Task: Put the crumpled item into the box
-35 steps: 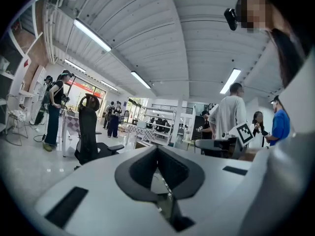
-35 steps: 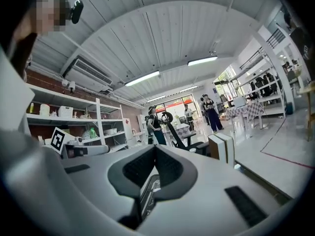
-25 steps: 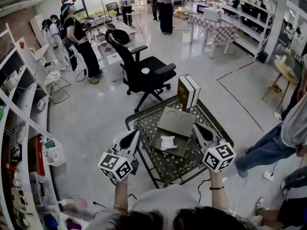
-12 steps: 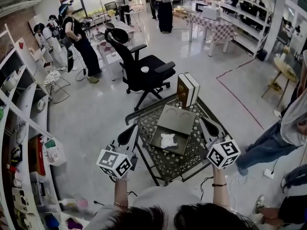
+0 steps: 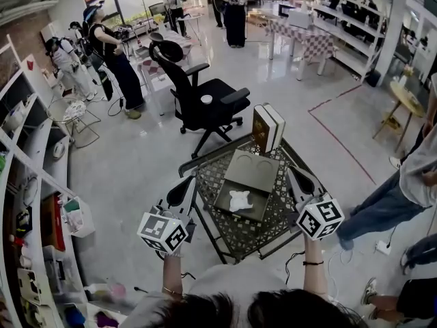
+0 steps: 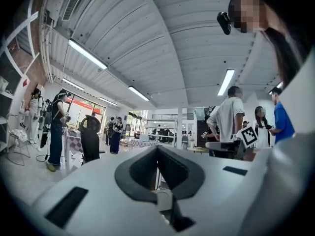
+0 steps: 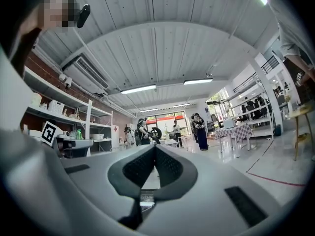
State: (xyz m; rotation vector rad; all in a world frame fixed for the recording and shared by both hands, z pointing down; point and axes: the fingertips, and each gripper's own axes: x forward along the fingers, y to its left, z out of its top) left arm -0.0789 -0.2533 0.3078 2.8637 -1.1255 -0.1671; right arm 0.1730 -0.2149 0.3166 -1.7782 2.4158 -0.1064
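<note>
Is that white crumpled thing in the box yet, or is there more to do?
Done, it seems: the crumpled item lies inside the open box. In hand: nothing; the left gripper and right gripper are shut and empty, either side of the box. Left: perhaps only closing the lid.

White crumpled item (image 5: 240,201) in olive-grey box (image 5: 257,214); table (image 5: 239,242) under box black, lattice-patterned; office chair (image 5: 212,102) beyond box plain black.
</note>
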